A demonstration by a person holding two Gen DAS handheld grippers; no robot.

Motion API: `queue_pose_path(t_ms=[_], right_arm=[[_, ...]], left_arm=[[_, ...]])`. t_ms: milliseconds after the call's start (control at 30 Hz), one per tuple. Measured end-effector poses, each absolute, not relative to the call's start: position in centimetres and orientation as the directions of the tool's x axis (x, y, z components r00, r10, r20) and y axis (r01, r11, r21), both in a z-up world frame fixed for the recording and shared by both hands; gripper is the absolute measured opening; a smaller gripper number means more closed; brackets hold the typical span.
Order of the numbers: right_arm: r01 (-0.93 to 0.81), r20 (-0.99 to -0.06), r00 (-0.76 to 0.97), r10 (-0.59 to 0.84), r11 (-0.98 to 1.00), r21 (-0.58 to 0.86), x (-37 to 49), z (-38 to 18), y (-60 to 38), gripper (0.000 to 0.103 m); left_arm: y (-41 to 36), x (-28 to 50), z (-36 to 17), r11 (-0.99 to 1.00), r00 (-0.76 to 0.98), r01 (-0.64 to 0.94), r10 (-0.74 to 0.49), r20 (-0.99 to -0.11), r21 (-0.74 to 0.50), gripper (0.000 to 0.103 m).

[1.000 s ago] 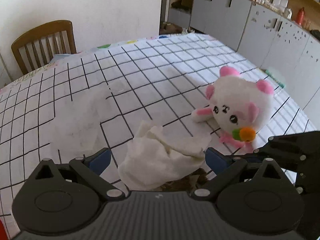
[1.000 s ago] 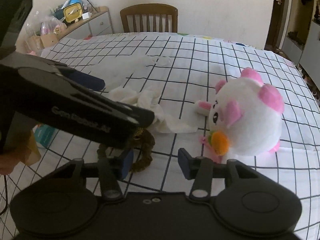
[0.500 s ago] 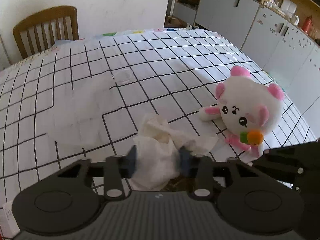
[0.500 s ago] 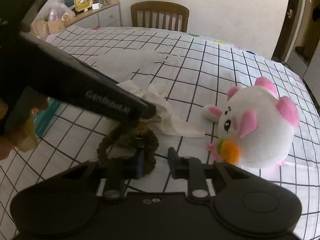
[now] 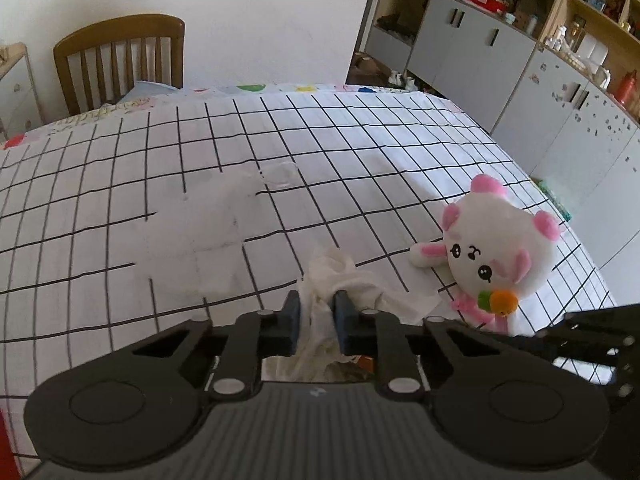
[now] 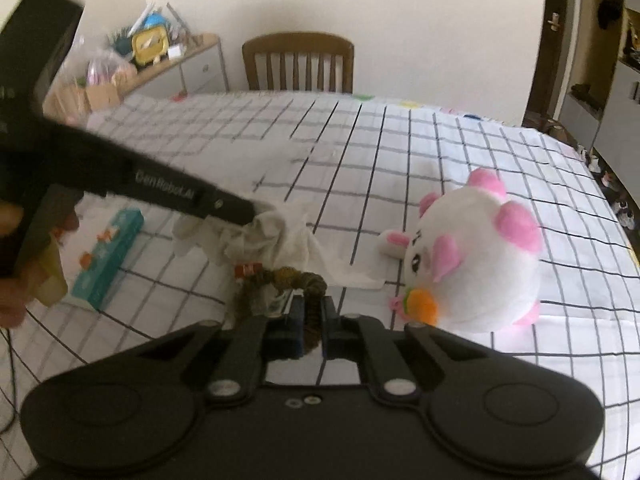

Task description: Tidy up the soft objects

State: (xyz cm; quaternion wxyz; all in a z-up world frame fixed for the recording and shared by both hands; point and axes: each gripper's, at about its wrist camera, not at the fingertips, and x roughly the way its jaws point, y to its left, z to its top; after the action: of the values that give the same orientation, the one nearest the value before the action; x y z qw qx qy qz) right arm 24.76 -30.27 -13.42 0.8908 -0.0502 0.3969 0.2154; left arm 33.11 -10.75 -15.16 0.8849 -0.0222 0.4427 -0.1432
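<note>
Your left gripper (image 5: 316, 316) with jaws clamped on the crumpled white cloth (image 5: 340, 280), your right gripper (image 6: 311, 320) with jaws pinched on the brown scrunchie (image 6: 288, 280) just below that cloth, pink-and-white plush toy (image 6: 472, 256) on the table (image 6: 400, 152) right of both jaws

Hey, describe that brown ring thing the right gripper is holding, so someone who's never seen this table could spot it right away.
On the grid-patterned tablecloth, look left of the white-and-pink plush toy, beside the crumpled white cloth. The brown scrunchie is there, pinched in the right gripper. It is the only dark, ruffled loop, with a small red tag.
</note>
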Motion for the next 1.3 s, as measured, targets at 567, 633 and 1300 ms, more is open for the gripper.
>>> queue_pose_path(t_ms=[567,633,1300], right_arm=[[-0.386,-0.627,0.665,0.407,0.905,0.178,21.2,-7.3,-32.5,0.006],[-0.396,-0.617,0.671,0.411,0.902,0.171,20.6,-6.6,-32.4,0.006],[-0.369,-0.652,0.639,0.407,0.907,0.204,18.8,-8.3,-34.2,0.006]], left_arm=[[-8.5,28.5,-9.1,0.955,0.666,0.235,-0.293,-0.686,-0.180,0.008],[-8.4,27.9,-8.7,0.956,0.669,0.241,-0.288,-0.685,-0.167,0.008],[-10.8,29.1,-12.3,0.965,0.600,0.221,-0.248,-0.761,-0.140,0.092]])
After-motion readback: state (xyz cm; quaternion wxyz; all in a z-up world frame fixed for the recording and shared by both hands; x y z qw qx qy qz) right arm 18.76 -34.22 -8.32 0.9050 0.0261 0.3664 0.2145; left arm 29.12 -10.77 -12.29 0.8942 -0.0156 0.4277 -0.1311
